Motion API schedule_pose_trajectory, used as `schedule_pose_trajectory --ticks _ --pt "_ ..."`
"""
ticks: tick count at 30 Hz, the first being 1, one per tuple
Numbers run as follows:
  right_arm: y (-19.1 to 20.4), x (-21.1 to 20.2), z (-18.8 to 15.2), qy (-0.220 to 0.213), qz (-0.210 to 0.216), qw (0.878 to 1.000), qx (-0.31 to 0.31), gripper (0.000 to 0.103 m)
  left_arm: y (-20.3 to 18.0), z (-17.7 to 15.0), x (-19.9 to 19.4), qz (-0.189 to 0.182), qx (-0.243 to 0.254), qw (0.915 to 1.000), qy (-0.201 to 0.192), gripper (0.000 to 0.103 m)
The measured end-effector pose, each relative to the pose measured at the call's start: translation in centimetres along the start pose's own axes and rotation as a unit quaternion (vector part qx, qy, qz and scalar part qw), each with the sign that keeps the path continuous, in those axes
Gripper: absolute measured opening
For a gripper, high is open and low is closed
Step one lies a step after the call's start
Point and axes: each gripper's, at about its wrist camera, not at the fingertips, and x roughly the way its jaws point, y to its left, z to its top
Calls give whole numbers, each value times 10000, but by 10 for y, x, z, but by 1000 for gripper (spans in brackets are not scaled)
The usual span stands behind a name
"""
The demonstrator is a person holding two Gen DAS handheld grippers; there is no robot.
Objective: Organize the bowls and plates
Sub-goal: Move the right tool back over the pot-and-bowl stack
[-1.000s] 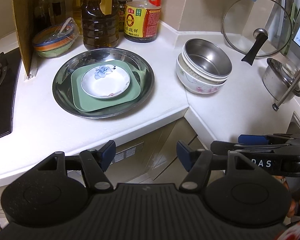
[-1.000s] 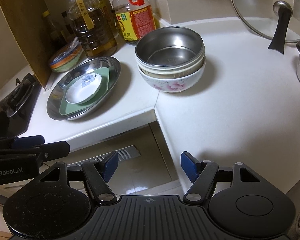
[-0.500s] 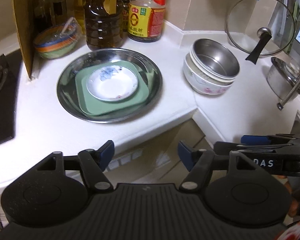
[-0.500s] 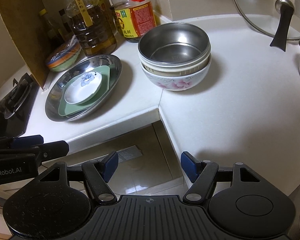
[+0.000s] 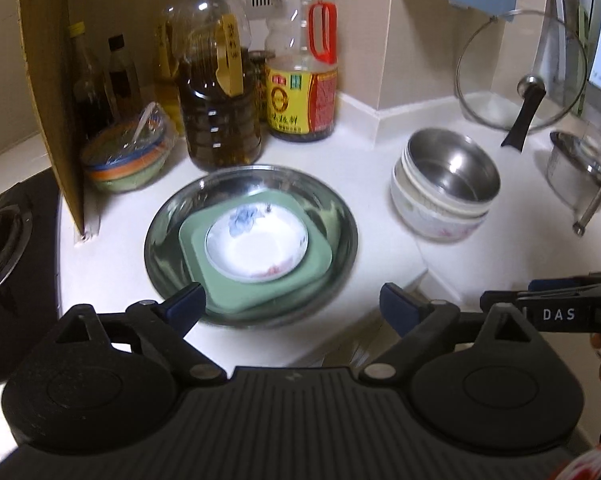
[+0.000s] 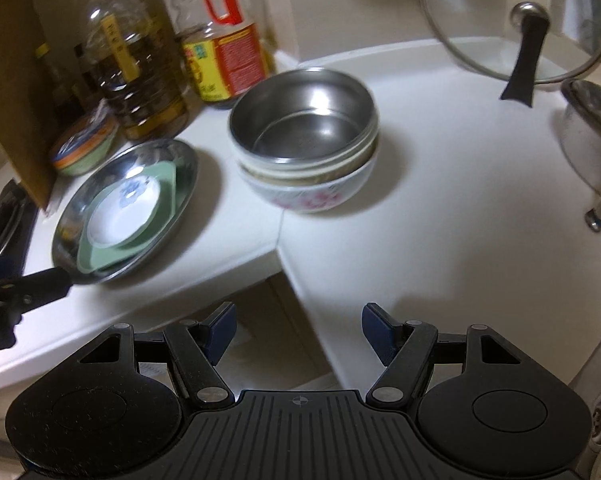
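A round steel plate (image 5: pixel 172 236) sits on the white counter. In it lies a green square plate (image 5: pixel 320 258) with a small white floral dish (image 5: pixel 256 246) on top. To the right stands a stack of bowls: a steel bowl (image 5: pixel 452 166) nested in a floral ceramic bowl (image 5: pixel 432 224). The stack also shows in the right wrist view (image 6: pixel 306 124), with the steel plate (image 6: pixel 180 184) to its left. My left gripper (image 5: pixel 292 306) is open and empty at the steel plate's near edge. My right gripper (image 6: pixel 298 328) is open and empty, short of the bowl stack.
Oil and sauce bottles (image 5: pixel 300 80) stand behind the plates. A wrapped colourful bowl (image 5: pixel 126 158) sits by a cardboard panel (image 5: pixel 48 80). A gas stove (image 5: pixel 4 228) is at the left. A glass lid (image 5: pixel 520 76) and a steel pot (image 5: pixel 576 168) stand at the right.
Both grippers have moved forward toward the counter. The left one now reaches the steel plate's near edge; the right one is closer to the bowl stack. Both stay open.
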Motion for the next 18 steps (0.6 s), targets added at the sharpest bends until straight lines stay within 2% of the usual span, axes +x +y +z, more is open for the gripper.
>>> schedule_pose_trajectory --ticks 2,8,13,18 --pt "-5 -3 5 -76 -58 9999 114 69 4 7 3 -264 -40 9996 -42 92" --pt "-22 -16 25 -415 -348 9981 279 69 -4 36 16 -512 197 9984 -108 89" --pt "-37 -20 50 -541 -326 9973 386 69 -21 61 31 -726 348 9967 -103 89" --pt "-42 -13 75 -511 -261 9981 212 69 -41 83 53 -787 395 9961 15 89"
